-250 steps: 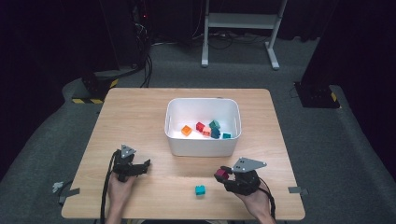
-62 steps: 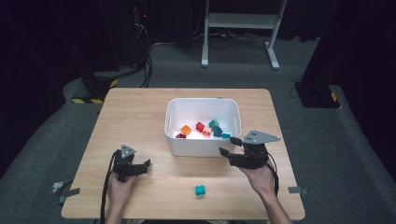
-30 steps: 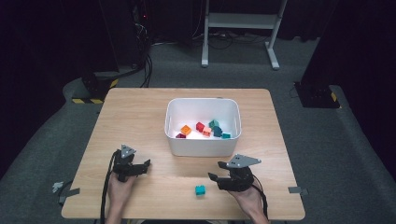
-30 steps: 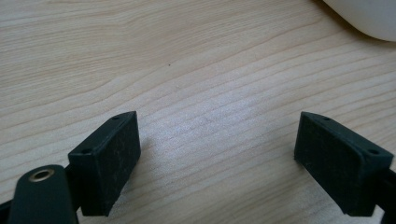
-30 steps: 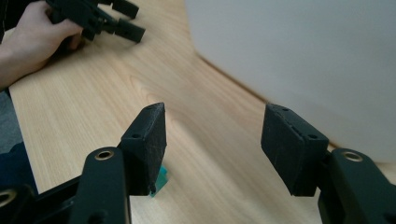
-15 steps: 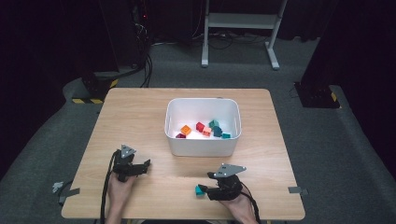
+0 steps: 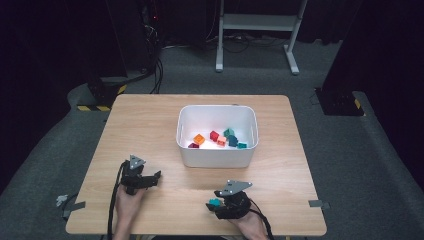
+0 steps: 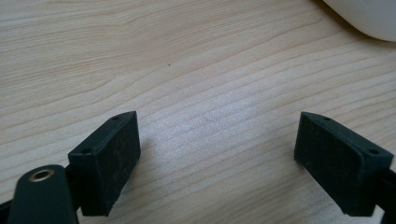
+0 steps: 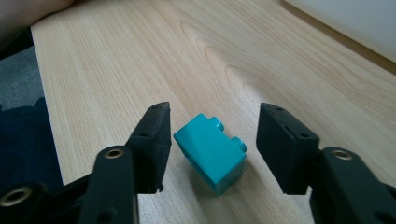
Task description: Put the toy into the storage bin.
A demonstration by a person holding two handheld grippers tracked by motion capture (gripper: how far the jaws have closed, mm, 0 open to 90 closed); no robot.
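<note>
Right claw (image 9: 212, 144) stands released around the teal brick (image 9: 211, 152) on the table (image 9: 116, 60); I keep left claw (image 8: 217, 158) released too.

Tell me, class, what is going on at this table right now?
A person holds a gripper in each hand at a wooden table. The right gripper is open, its fingers on either side of a teal brick that lies on the table, not yet gripped. The left gripper rests open over bare wood. A white bin farther back holds several coloured bricks.
</note>
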